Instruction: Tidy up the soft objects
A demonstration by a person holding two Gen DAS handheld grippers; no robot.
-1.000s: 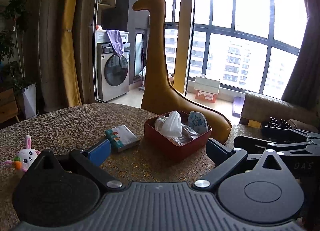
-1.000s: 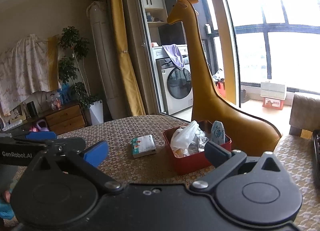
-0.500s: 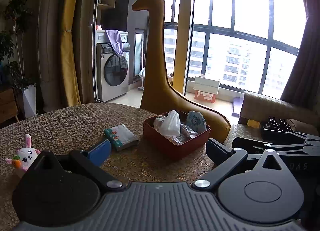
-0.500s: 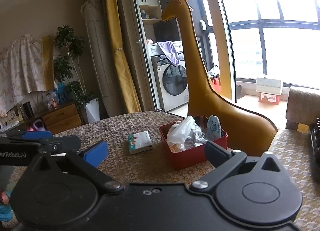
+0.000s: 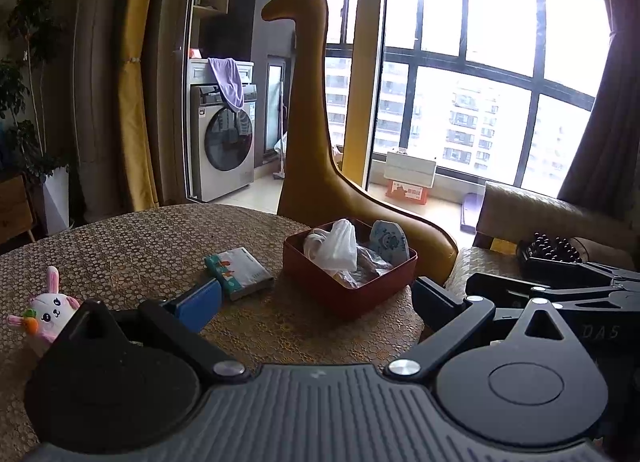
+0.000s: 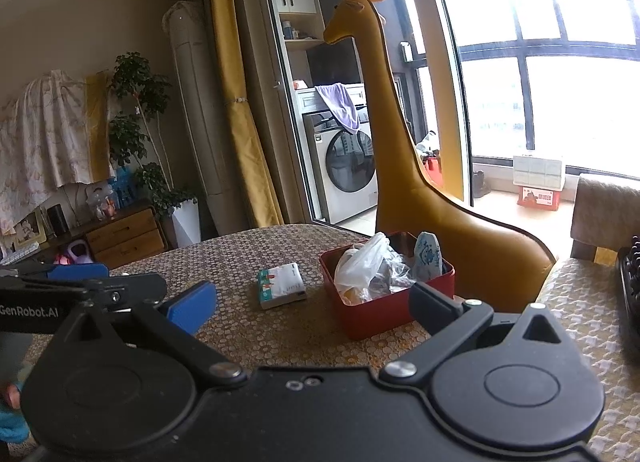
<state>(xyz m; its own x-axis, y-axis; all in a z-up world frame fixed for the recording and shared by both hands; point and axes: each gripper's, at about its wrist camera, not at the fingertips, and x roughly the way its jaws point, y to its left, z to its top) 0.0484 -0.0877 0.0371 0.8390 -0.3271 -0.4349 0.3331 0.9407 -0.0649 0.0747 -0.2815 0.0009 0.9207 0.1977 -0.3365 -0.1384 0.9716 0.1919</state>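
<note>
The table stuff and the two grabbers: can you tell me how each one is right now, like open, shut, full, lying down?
Left gripper: jaws open, holding nothing.
Right gripper: jaws open, holding nothing.
Red box: no lid on, filled with bags.
White plastic bag: crumpled, sticking up out of the box.
Blue patterned pouch: upright in the box.
Tissue pack: lying flat on the table.
Bunny plush: upright on the table.

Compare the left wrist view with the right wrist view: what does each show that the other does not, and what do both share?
Only the left wrist view shows the plush bunny on the table's left part. Only the right wrist view shows the wooden dresser and the draped floral cloth. Both show the red box holding a white plastic bag, the tissue pack beside it, the giraffe figure, and the washing machine. Both grippers' jaws stand open, holding nothing.
</note>
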